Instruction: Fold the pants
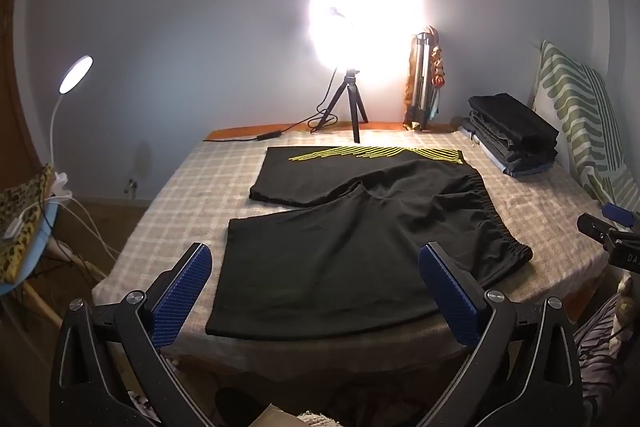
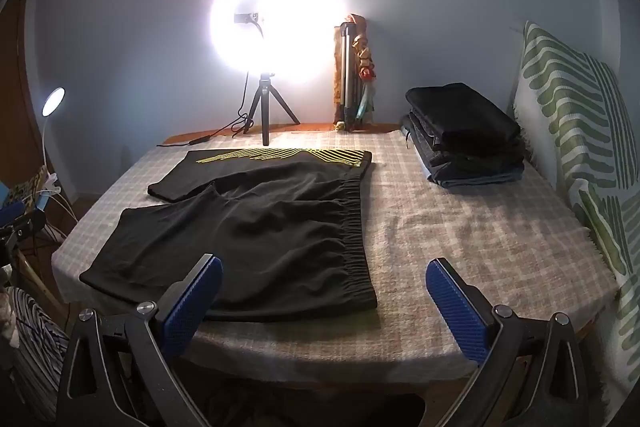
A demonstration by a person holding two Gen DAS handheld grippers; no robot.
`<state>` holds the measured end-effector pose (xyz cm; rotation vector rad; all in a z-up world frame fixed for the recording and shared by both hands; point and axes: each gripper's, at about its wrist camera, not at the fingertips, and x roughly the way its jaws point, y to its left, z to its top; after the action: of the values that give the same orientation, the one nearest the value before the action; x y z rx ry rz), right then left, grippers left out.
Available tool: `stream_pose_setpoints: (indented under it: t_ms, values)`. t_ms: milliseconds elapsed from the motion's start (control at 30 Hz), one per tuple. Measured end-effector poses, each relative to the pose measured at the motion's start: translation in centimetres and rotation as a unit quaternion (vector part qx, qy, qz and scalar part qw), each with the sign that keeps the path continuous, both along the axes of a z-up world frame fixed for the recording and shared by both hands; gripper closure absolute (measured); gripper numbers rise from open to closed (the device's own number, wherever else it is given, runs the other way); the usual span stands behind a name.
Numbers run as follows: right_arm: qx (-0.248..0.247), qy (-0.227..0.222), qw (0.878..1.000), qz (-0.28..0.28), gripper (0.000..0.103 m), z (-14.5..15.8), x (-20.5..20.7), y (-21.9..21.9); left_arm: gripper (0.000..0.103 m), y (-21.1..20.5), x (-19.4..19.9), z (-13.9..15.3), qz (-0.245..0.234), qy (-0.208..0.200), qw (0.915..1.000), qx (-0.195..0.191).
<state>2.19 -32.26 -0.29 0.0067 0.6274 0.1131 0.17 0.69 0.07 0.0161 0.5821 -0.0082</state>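
The black pants (image 1: 360, 227) lay flat in the middle of the worktop (image 2: 480, 247), both legs pointing left, ready for folding. The left claw (image 1: 316, 291) and right claw (image 2: 324, 303) hung wide open at the near edge, holding nothing.

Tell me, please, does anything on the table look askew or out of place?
Nothing stands out. The black shorts lie spread flat on the checked cloth, unfolded, and the folded stack sits tidy at the far right.
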Motion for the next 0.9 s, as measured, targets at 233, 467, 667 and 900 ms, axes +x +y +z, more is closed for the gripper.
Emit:
stream_pose_setpoints:
  t_ms: [233,467,667,900]
  values:
    - [0.004,0.003,1.0,0.0,0.0,-0.3,0.18,-0.07,0.0,0.18,0.0,-0.08,0.0,0.0,1.0,-0.001]
    - [0.005,0.003,1.0,0.002,0.0,-0.44,0.22,-0.03,0.0,0.24,0.02,-0.12,0.001,0.002,1.0,-0.001]
    - [0.007,0.005,1.0,0.002,0.0,-0.56,0.26,0.11,0.0,0.2,-0.03,-0.2,0.001,0.001,1.0,-0.001]
    - [0.007,0.005,1.0,0.002,0.0,-0.6,0.27,0.14,0.0,0.23,0.04,-0.25,0.001,0.002,1.0,-0.002]
